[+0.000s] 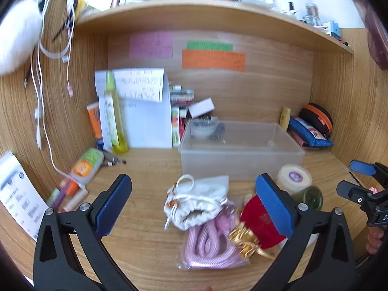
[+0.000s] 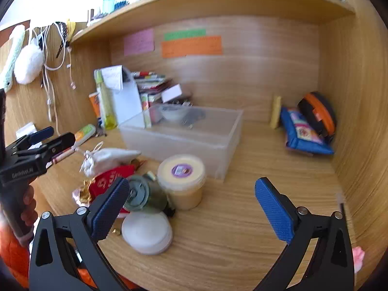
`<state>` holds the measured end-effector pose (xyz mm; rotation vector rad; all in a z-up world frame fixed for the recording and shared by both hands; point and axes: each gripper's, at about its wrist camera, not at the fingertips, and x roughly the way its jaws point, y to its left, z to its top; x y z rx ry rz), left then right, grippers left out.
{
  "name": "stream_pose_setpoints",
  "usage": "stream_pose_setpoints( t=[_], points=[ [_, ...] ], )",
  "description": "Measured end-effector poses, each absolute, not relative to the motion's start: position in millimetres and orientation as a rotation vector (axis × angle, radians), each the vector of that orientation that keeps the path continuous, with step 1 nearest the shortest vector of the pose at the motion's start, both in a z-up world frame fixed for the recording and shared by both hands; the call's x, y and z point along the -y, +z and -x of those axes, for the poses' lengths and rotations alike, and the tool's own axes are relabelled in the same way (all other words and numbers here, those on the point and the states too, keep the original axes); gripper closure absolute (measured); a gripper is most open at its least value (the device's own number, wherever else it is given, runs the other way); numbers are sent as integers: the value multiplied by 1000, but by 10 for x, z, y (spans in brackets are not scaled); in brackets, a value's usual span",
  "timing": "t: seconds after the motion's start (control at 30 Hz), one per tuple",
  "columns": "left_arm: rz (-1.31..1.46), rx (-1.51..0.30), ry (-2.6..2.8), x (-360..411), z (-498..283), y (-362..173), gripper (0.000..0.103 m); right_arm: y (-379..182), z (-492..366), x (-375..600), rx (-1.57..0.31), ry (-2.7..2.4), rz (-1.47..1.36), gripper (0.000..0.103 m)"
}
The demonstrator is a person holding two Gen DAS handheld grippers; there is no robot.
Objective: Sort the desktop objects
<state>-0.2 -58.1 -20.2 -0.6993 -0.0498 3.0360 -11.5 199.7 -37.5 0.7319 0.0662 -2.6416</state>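
White pouch point(image 1: 194, 206), just before the bin point(image 1: 242, 150): soft, light, I judge; pinch its gathered neck; both my tongs point(image 1: 194, 208) point(image 2: 191, 213) spread, empty.

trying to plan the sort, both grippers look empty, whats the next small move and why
Probably ease the left gripper down onto the white pouch: its jaws stand wide open with nothing held, and the pouch lies right between them, on top of the pile, in front of the clear bin.
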Motion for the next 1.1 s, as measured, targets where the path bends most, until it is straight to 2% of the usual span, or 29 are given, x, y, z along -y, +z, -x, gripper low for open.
stream_pose_setpoints(
  t=[0.3,0.57,0.77,0.83,0.87,0.9,1.1],
  points=[
    [826,82,2938,760,-29,-465,0,-589,29,-1684,-165,-2538,-755,14],
    [912,77,2894,712,198,-635,0,-808,172,-1600,-164,-2488,-851,34],
    [1013,167,2819,819,484,-716,0,-813,274,-1604,-136,-2480,-867,43],
    [1057,186,2799,843,579,-756,6,-809,303,-1590,-136,-2469,-867,43],
    [1079,200,2790,854,615,-774,15,-809,309,-1579,-139,-2467,-865,44],
    [1110,224,2766,874,670,-797,18,-809,311,-1565,-145,-2468,-861,44],
    [1190,211,2756,852,829,-874,18,-803,337,-1509,-170,-2458,-845,48]
  ],
)
